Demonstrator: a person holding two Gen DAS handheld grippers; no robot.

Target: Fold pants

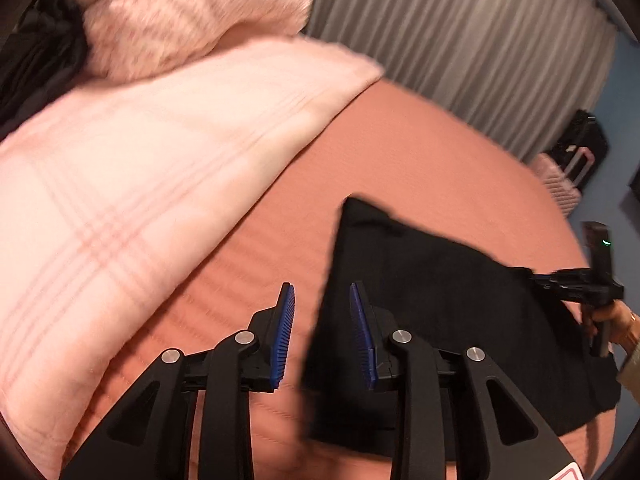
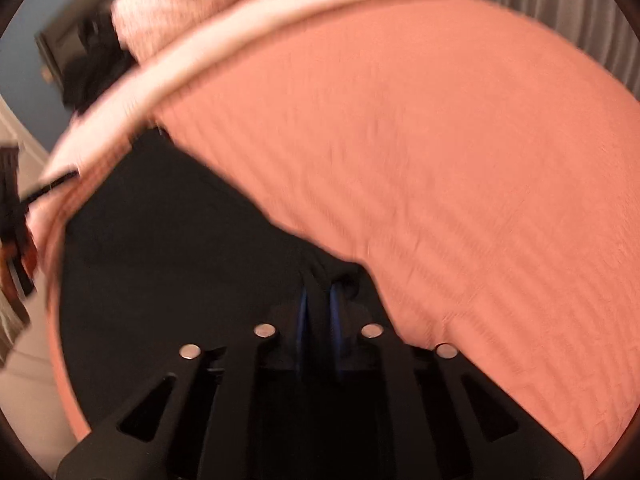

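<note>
Left wrist view, left to right: pink blanket (image 1: pixel 132 168) fills upper left. My left gripper (image 1: pixel 322 336) at lower centre, jaws narrowly apart, empty. Black pants (image 1: pixel 440 300) on bed (image 1: pixel 420 160), their near edge just right of gap. Right gripper (image 1: pixel 576 280) at far right edge, pinching pants' opposite side; right wrist view shows fabric clamped. Left gripper nearer free edge, I judge.

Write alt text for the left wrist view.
The left gripper hovers open, blue pads apart, over the near left edge of black pants spread on a salmon bedsheet. At the right edge, the right gripper, held in a hand, meets the pants' far side. A pale pink plaid blanket fills the left; grey curtains hang behind.
</note>
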